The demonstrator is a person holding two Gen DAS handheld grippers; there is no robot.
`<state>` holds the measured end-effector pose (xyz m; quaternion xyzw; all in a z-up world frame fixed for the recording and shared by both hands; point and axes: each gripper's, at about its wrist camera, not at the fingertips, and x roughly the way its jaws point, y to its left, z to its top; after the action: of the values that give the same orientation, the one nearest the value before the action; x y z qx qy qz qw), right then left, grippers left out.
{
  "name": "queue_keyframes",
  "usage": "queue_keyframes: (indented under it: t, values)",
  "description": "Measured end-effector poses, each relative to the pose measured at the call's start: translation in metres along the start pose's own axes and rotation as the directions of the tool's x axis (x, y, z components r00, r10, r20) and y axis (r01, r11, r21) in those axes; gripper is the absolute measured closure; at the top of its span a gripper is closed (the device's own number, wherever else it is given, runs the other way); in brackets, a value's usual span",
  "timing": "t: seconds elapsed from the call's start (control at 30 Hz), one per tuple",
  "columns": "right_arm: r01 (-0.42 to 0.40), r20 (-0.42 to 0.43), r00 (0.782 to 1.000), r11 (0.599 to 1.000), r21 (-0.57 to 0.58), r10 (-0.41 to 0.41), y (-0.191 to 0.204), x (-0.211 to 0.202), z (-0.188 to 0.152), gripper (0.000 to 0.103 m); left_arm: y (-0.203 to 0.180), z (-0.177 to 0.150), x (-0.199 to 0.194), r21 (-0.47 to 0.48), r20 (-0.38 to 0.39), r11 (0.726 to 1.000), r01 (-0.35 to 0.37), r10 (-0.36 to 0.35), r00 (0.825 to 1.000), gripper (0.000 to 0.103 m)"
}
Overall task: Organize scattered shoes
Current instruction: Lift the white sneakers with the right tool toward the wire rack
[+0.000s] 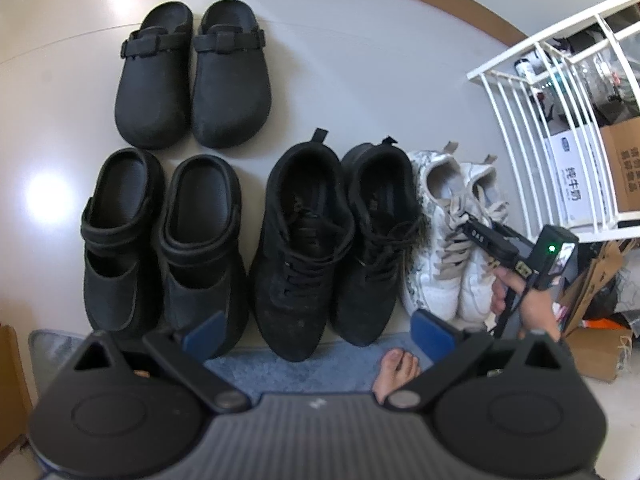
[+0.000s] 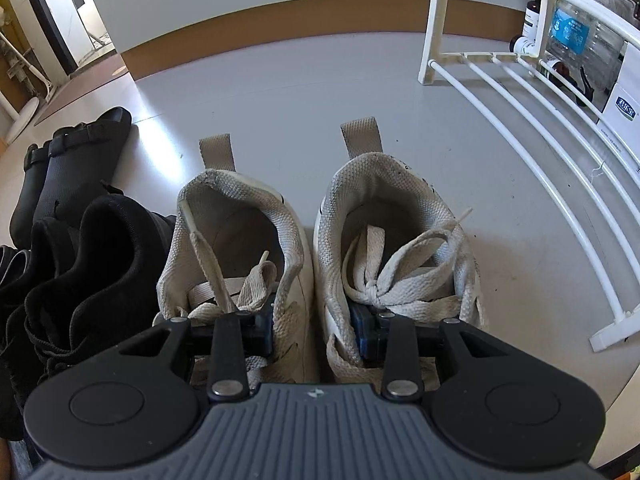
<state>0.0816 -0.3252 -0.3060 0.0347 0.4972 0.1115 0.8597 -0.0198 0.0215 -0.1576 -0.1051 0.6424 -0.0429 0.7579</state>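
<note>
the white sneakers (image 2: 316, 264) are being set at the right end of the front row, just beside the black sneakers (image 1: 332, 240). the right gripper (image 2: 316, 328) is seen with one finger inside each white shoe, the two inner walls kept between its narrow jaws. the left gripper (image 1: 320, 328) is held wide open and empty above the row. next, a release and a straight lift are probably needed, because loose laces (image 2: 384, 280) and the white rack (image 2: 520, 92) are near.

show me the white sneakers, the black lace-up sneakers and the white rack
white sneakers (image 2: 240, 216), right wrist view, heel collar of one shoe
black lace-up sneakers (image 1: 296, 280), left wrist view, laces of one shoe
white rack (image 2: 532, 128), right wrist view, a floor-level bar
</note>
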Motion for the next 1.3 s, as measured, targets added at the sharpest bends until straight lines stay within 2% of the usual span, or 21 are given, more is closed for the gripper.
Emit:
queue_keyframes:
  t: [0.27, 0.53, 0.7, 0.87, 1.03, 1.13, 1.3]
  values:
    - [-0.025, 0.003, 1.000, 0.999, 0.024, 0.025, -0.005, 0.002, 0.000, 0.066, 0.000, 0.000, 0.010, 0.017, 0.008, 0.997, -0.072, 0.072, 0.997, 0.003]
    - [-0.024, 0.021, 0.999, 1.000, 0.020, 0.023, -0.004, 0.005, -0.002, 0.068, -0.002, -0.001, 0.014, 0.018, -0.006, 0.997, -0.071, 0.071, 0.997, 0.004]
    - [0.007, 0.021, 1.000, 1.000, -0.007, -0.007, 0.001, 0.010, 0.000, 0.070, -0.008, -0.003, 0.014, 0.029, -0.005, 0.998, -0.063, 0.064, 0.998, 0.004]
    - [-0.004, 0.034, 0.999, 1.000, 0.003, 0.004, -0.001, 0.009, -0.002, 0.071, -0.006, -0.003, 0.016, 0.028, -0.010, 0.997, -0.073, 0.074, 0.997, 0.004]
    - [-0.015, 0.094, 0.995, 1.000, 0.018, 0.013, -0.003, 0.006, -0.009, 0.071, -0.004, -0.003, 0.019, 0.015, -0.024, 0.998, -0.067, 0.067, 0.997, 0.004]
    - [0.001, 0.124, 0.992, 1.000, 0.018, -0.003, -0.001, 0.005, -0.013, 0.071, -0.004, -0.002, 0.019, 0.016, -0.027, 0.998, -0.059, 0.059, 0.998, 0.004]
    - [0.041, 0.109, 0.993, 0.999, 0.000, -0.040, 0.005, 0.005, -0.007, 0.077, -0.006, -0.002, 0.019, 0.014, -0.034, 0.999, -0.043, 0.044, 0.998, 0.004]
